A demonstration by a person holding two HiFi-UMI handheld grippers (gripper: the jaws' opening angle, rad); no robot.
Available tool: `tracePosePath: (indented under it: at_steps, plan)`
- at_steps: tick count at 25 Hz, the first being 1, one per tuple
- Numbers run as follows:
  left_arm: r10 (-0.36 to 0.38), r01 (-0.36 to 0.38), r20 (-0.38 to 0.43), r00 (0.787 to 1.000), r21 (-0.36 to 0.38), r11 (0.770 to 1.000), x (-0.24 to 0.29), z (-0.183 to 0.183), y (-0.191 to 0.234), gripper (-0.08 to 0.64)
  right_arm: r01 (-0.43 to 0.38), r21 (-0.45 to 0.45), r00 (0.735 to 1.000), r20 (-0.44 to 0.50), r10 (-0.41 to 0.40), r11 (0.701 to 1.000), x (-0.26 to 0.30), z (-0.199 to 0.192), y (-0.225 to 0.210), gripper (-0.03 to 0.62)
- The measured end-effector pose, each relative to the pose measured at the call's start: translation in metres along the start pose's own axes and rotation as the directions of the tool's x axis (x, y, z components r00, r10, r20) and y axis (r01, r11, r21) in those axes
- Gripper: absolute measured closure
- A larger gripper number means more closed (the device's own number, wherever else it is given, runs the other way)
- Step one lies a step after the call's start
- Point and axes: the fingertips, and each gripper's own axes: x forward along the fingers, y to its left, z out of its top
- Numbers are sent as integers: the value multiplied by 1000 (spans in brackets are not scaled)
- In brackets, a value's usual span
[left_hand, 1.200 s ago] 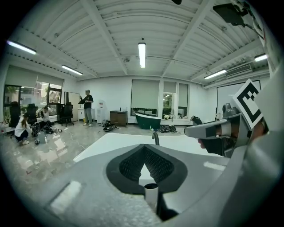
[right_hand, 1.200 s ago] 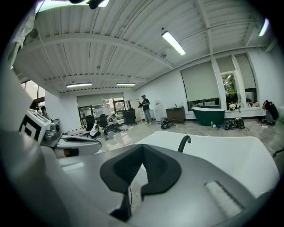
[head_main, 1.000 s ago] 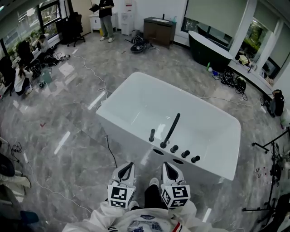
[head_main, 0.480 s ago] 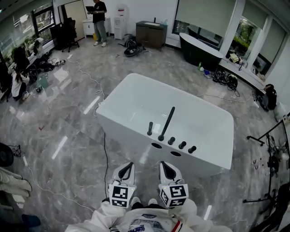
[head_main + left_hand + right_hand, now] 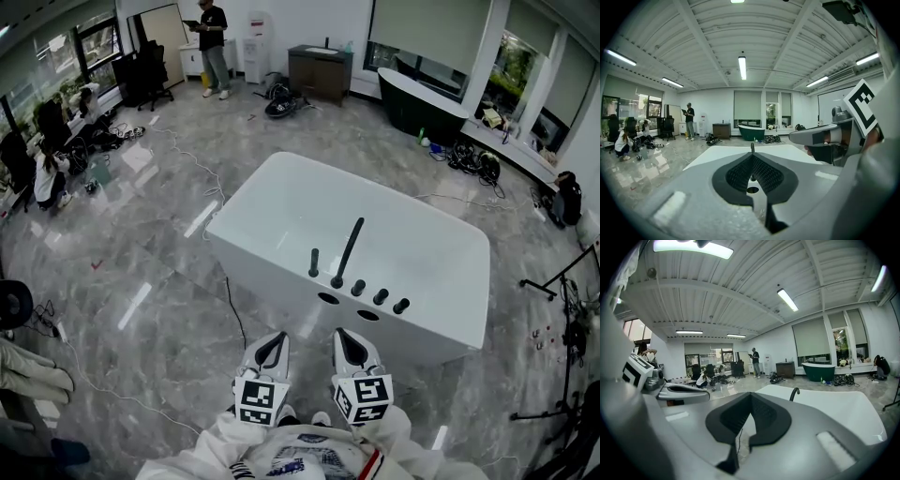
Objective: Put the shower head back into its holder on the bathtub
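Note:
The white bathtub (image 5: pixel 281 192) fills the middle of the head view. On its near rim stand a short black upright piece (image 5: pixel 314 262), a long black spout (image 5: pixel 349 249) and three black knobs (image 5: pixel 380 296). I cannot tell which fitting is the shower head. My left gripper (image 5: pixel 278 337) and right gripper (image 5: pixel 341 334) hang side by side just short of the tub's near wall, both shut and empty. The left gripper view has a thin black post (image 5: pixel 752 147) just over the closed jaw tips. A curved black spout (image 5: pixel 793 393) rises beyond the closed jaws in the right gripper view.
A cable (image 5: pixel 228 305) runs over the grey marble floor left of the tub. A dark green tub (image 5: pixel 420 101) and a cabinet (image 5: pixel 320 72) stand at the far wall. People sit at the left (image 5: pixel 49 173); one stands at the back (image 5: pixel 214 49). A stand (image 5: pixel 559 286) is on the right.
Both grippers stayed shut and side by side. The tub's near rim and its black fittings now lie a little farther from the jaw tips than a second ago.

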Motion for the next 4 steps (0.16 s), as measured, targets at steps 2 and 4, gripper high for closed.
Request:
tracePosePath:
  at_steps: [2,4]
  plan:
    - [-1,1,-4,1000,2,1000,1,1,-5,560,-3,0,1000,1,3,1000,-3,1,-3,589]
    - [0,0,-7,1000,3,1000,2,2,-9,560,-5,2,1000,1,5,1000,-6,1,-7,589]
